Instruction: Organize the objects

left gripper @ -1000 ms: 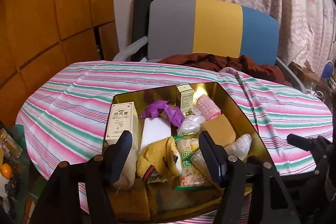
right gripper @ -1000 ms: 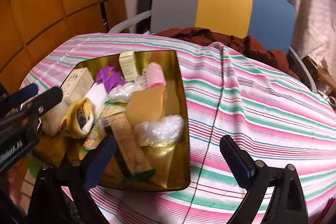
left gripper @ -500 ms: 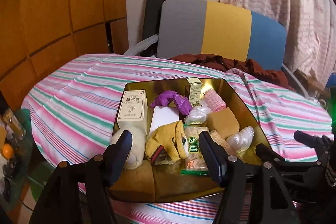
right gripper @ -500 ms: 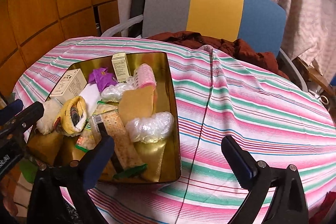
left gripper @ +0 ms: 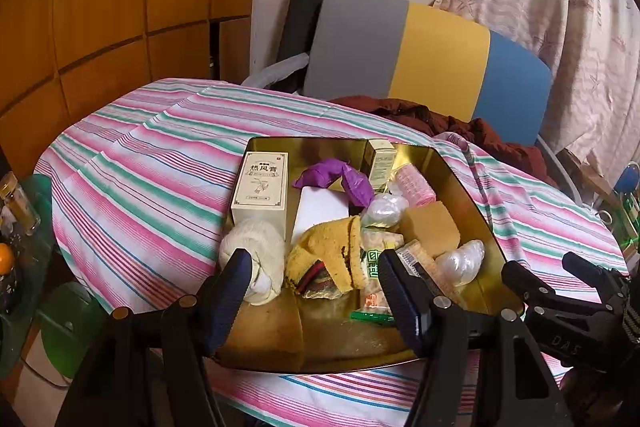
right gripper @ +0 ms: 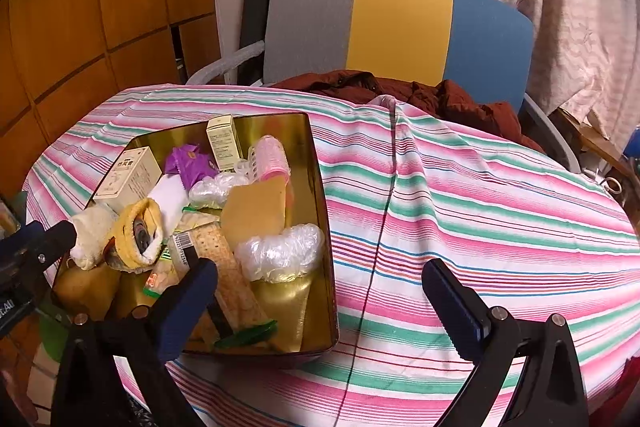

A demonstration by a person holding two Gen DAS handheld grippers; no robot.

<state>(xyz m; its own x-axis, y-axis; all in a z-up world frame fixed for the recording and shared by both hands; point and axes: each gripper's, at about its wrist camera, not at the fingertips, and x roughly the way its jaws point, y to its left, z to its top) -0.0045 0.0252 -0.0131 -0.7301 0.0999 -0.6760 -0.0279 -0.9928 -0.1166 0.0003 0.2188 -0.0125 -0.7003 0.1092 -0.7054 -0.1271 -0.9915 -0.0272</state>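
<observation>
My left gripper (left gripper: 312,279) hangs wide apart, empty, low centre of frame over the gold tin (left gripper: 460,187) crammed with boxes, socks, wrappers. Right gripper (right gripper: 320,291) likewise spread, empty, over the tin's right wall and striped desk (right gripper: 460,207). Chair (right gripper: 400,27) with brown jacket (right gripper: 400,87) behind, upper frame.

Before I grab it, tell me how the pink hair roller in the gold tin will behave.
The pink hair roller is a cylinder lying on its side against the small green-and-cream box, so it will probably roll once nudged free. It looks hollow and plastic, so likely very light. Its ridged surface should grip well, though a hard squeeze might deform it.
</observation>
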